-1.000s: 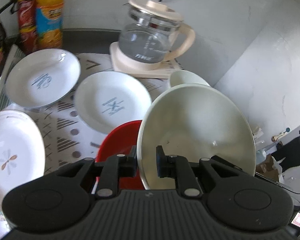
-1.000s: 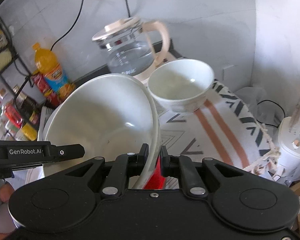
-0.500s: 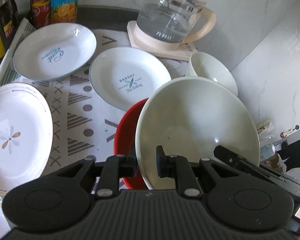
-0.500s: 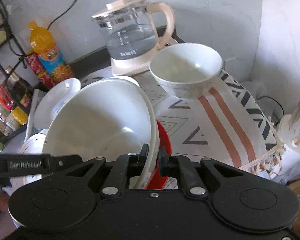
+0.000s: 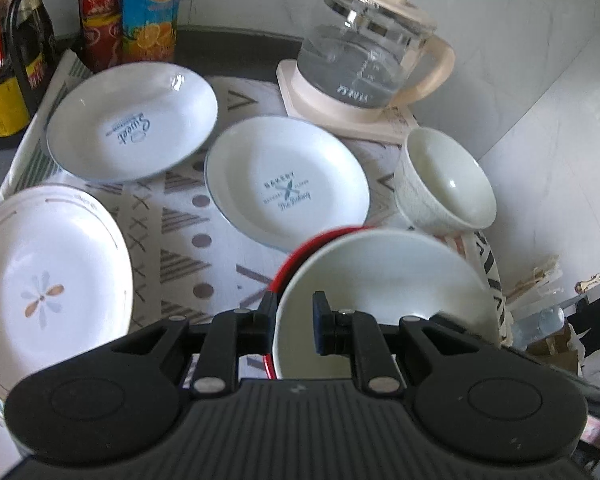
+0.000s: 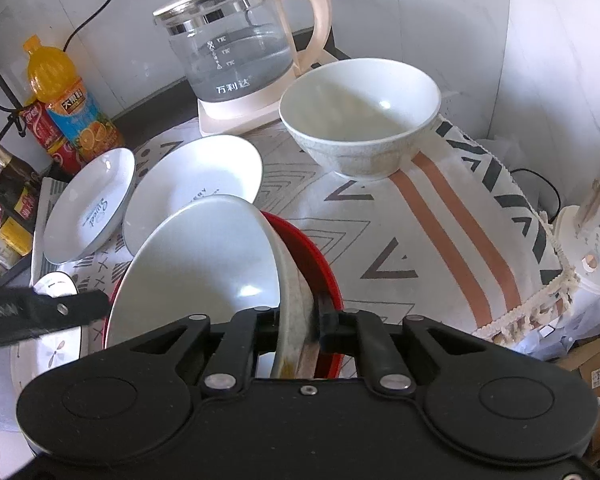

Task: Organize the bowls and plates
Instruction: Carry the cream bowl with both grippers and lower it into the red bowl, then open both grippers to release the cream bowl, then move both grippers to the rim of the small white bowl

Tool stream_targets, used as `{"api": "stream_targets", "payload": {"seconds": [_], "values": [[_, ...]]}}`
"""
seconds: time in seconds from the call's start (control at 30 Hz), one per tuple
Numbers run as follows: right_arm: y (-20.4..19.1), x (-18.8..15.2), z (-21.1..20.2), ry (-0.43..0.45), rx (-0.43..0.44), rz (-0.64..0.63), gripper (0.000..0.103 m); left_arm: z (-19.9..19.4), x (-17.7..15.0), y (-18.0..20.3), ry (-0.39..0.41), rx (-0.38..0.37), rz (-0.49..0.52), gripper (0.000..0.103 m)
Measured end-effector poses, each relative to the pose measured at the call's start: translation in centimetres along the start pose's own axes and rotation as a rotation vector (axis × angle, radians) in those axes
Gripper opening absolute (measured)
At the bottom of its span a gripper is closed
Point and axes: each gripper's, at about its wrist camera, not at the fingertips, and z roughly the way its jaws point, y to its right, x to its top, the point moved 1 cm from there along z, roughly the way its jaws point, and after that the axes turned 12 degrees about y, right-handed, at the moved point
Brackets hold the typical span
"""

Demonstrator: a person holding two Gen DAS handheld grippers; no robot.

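- The large white bowl [image 6: 204,272] sits inside the red bowl [image 6: 320,272], which stands on the patterned cloth [image 6: 380,240]. I judge this nesting is the step in hand: bowls go together in one stack.
- The right gripper [image 6: 300,324] has its fingers closed to a narrow gap on the right wall of the white bowl, one finger inside and one outside. This grip at the rim lets the bowl hang level while it goes down.
- The left gripper [image 5: 294,320] straddles the opposite rim of the same bowl. Its fingers stand a little wider than the rim, and I cannot tell if they press it or have let go.
- Two grippers on opposite rims keep a wide bowl from tipping.
- The small white bowl [image 6: 360,120] stands apart, near the glass kettle [image 6: 236,40]. It probably goes into the stack next.
- The three plates, the "Sweet" plate [image 5: 132,120], the "Bakery" plate [image 5: 288,180] and the flower plate [image 5: 52,280], lie separately on the cloth, not yet stacked.
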Motion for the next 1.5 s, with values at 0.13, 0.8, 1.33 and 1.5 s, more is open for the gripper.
{"api": "stream_targets", "payload": {"seconds": [0.13,0.8,1.33,1.5], "values": [[-0.1,0.1,0.2,-0.018,0.009,-0.020,0.019,-0.1,0.9,-0.1,0.008,0.015,0.009,0.017],[1.4,4.2,-3.6,0.127,-0.032,0.013,0.079,0.3,4.6,2.4,0.082,-0.063,0.076,0.067],[3.5,5.7,-2.4,0.205,-0.155,0.078,0.103,3.6,5.8,4.2,0.070,-0.132,0.135,0.079],[4.2,6.2,-1.9,0.210,-0.180,0.087,0.103,4.9,5.8,5.0,0.049,-0.147,0.142,0.079]]}}
